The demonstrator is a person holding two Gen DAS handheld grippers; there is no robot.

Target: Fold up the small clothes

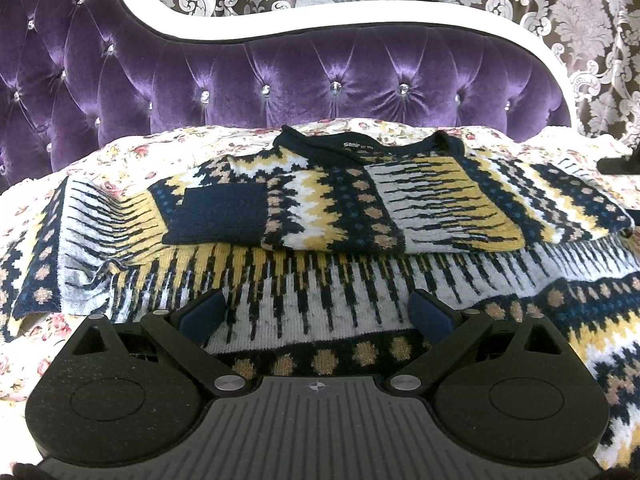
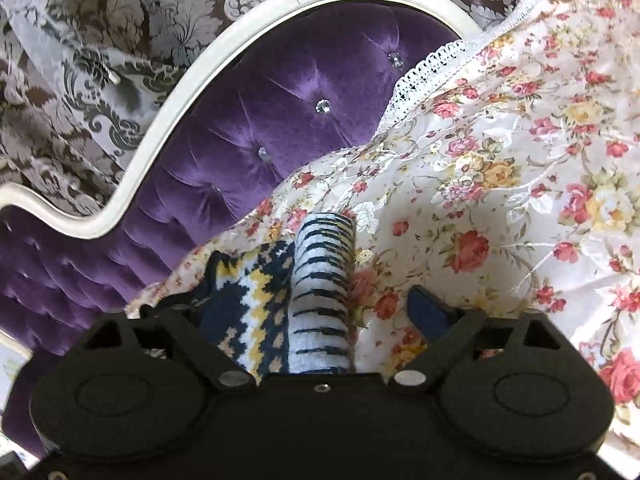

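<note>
A knit sweater (image 1: 320, 208), patterned in navy, yellow, grey and white, lies on the floral bed cover (image 1: 132, 152) with both sleeves folded across its chest and the collar label facing up. My left gripper (image 1: 316, 316) is open, low over the sweater's lower hem, fingers either side of the grey-striped band. In the right wrist view a fold of the same sweater (image 2: 316, 300) rises between the fingers of my right gripper (image 2: 320, 312), which is open. Its left finger is hidden under the knit; its right blue pad (image 2: 426, 314) stands apart from the cloth.
A tufted purple velvet headboard (image 1: 320, 76) with a white frame stands behind the bed. Damask curtains (image 1: 580, 20) hang beyond it. The floral cover with a lace edge (image 2: 500, 152) spreads to the right of the sweater. A dark object (image 1: 618, 164) shows at the right edge.
</note>
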